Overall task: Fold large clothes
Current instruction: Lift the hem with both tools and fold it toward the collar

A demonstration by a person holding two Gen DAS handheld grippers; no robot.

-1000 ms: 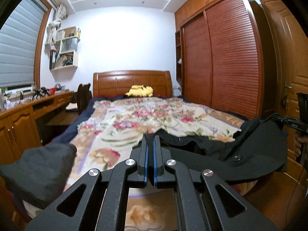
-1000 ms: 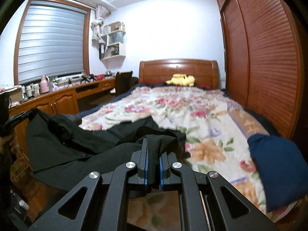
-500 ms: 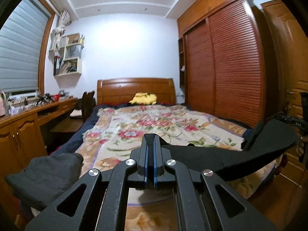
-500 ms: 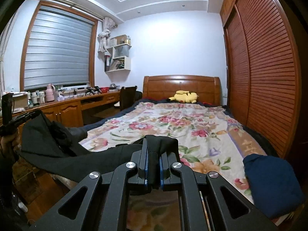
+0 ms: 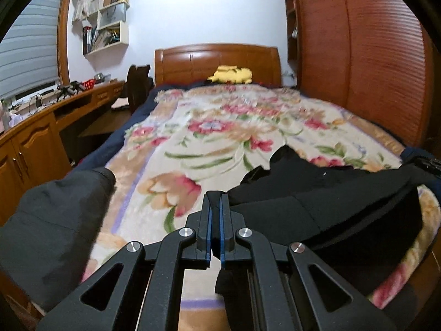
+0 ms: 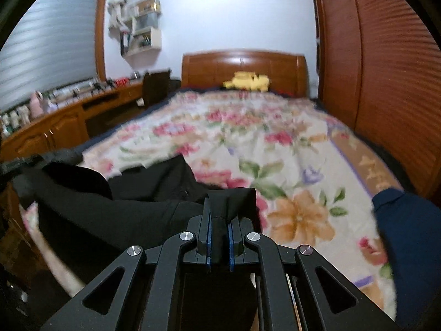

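Left gripper (image 5: 215, 201) clenched on corner of black garment (image 5: 317, 209); cloth pinched thin between pads. Right gripper (image 6: 219, 207) clamped on opposite corner, thick fold between pads. Garment stretched between grippers, draped over near end of floral bed (image 5: 220, 127). Grey bundle (image 5: 55, 220) at left, blue one (image 6: 408, 234) at right.

left wrist: foot-end, faces headboard (image 5: 217, 63) | right wrist: same, shared bed (image 6: 275, 149)
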